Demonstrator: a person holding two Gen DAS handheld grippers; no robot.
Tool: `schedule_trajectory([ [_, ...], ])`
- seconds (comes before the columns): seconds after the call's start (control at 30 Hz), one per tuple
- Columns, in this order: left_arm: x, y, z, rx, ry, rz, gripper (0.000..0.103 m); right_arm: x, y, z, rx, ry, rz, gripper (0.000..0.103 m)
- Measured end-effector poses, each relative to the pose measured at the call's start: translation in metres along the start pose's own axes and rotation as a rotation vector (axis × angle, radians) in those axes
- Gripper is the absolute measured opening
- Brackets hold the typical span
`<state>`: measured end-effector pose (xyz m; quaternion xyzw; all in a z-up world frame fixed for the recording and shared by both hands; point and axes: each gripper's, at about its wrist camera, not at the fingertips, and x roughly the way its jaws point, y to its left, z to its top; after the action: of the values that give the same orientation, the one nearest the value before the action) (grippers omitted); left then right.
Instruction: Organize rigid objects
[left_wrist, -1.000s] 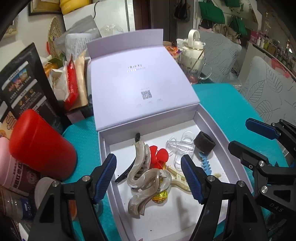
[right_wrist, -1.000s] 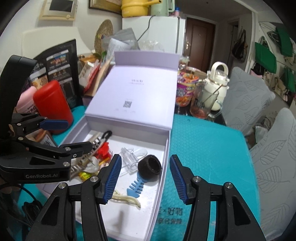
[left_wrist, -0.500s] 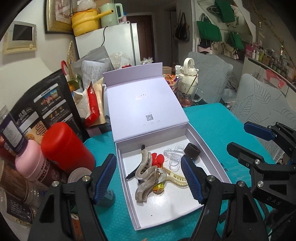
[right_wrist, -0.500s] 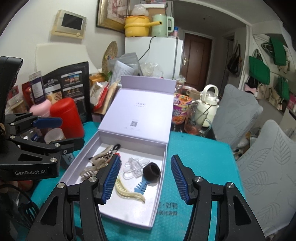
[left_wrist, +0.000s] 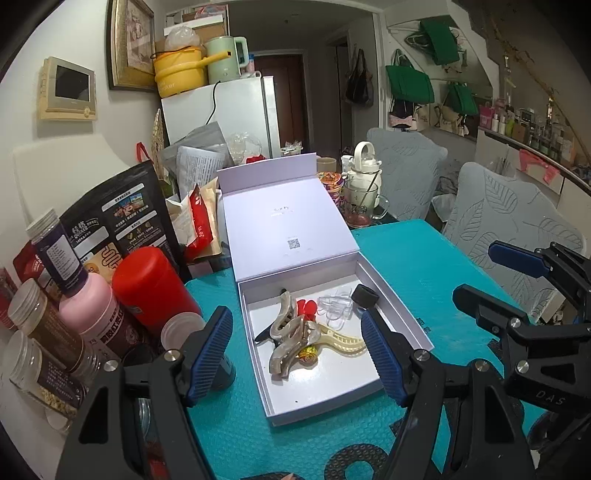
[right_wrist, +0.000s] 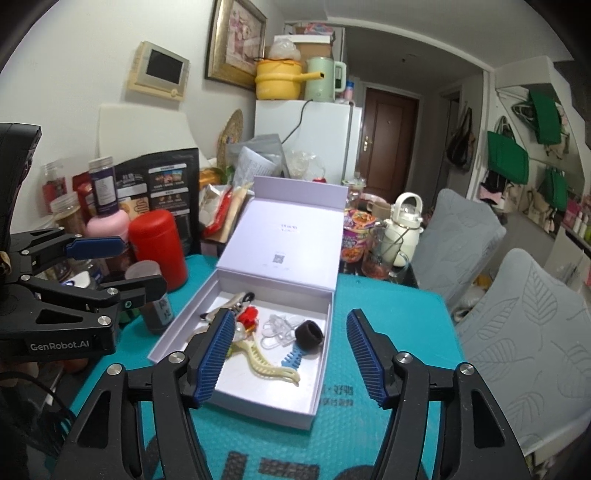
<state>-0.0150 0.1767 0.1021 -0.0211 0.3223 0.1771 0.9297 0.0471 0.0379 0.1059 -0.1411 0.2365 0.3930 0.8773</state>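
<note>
Hovering above the teal table mat (left_wrist: 413, 258): left gripper (left_wrist: 297, 349) and right gripper (right_wrist: 291, 356), both spread wide and gripping nothing. Lying inside the open lavender box (right_wrist: 242, 398): beige claw clips (left_wrist: 291, 338), cream clip (right_wrist: 271, 363), blue comb clip (right_wrist: 291, 358), black ring (right_wrist: 309, 332).

A white refrigerator (right_wrist: 306, 140) stands at 12 o'clock against the white wall (right_wrist: 92, 55), with a dark brown door (right_wrist: 389, 136) at 1 o'clock. Two grey leaf-patterned chairs (right_wrist: 517, 314) occupy 3 o'clock; green bags (right_wrist: 508, 157) hang above.
</note>
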Motion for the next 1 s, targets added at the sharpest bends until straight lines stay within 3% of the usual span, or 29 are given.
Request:
schedule_trajectory([
  [0.47,-0.037,-0.011,-0.049,-0.021,-0.02,0.005,0.072,-0.042,0.019,-0.04,0.021,-0.019,-0.018,0.073],
  [1.0,-0.037,-0.006,-0.093,-0.088,0.034,0.019,0.072,-0.052,0.039,-0.081,0.046,0.029,-0.019,0.074],
])
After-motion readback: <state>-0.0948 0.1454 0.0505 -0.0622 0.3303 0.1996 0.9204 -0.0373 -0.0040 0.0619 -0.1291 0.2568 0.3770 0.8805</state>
